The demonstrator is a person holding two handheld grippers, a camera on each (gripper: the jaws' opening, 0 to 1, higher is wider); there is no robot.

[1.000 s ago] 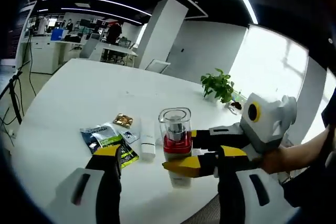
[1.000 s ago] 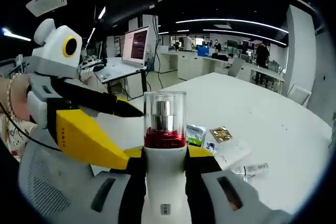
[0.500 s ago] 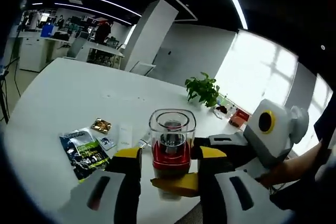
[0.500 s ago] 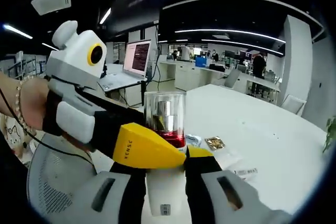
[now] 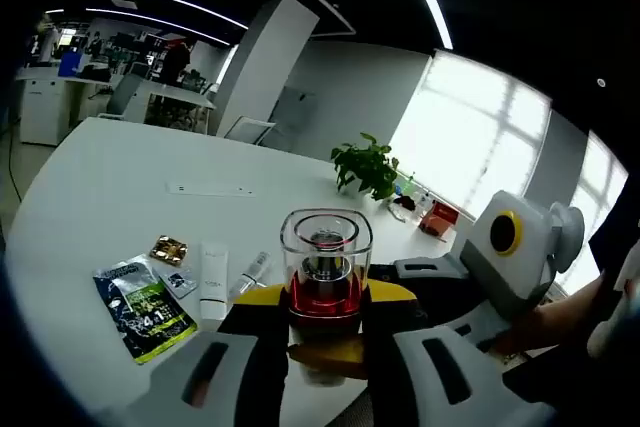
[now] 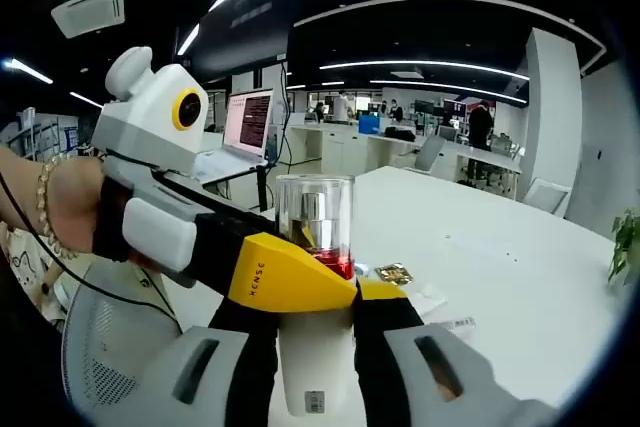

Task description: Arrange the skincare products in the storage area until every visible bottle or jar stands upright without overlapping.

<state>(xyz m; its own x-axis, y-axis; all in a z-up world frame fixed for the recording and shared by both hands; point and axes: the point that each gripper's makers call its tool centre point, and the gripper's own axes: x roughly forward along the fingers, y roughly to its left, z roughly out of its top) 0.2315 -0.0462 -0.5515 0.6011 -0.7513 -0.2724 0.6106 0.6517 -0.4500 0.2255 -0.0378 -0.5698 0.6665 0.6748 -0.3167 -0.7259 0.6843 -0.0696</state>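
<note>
1 pump bottle (image 5: 326, 277) with a clear cap and red collar stands upright between both pairs of tongs, the right tongs (image 6: 318, 322) clamped on its white body and the left tongs (image 5: 325, 302) closed around its collar. Left of the left tongs, 1 green sachet (image 5: 143, 307), 1 gold packet (image 5: 167, 248), 1 white tube (image 5: 212, 269) and 1 small vial (image 5: 252, 272) lie flat on the counter (image 5: 120, 177), with 1 potted plant (image 5: 367, 164) beyond. Against 1 second ago, the left tongs have gone from beside the bottle to gripping it.

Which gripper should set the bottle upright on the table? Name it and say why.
Probably the right gripper. Its jaws clamp the white body of the bottle low down and hold it upright. The left gripper grips at the red band under the clear cap, crossing over the right.
</note>
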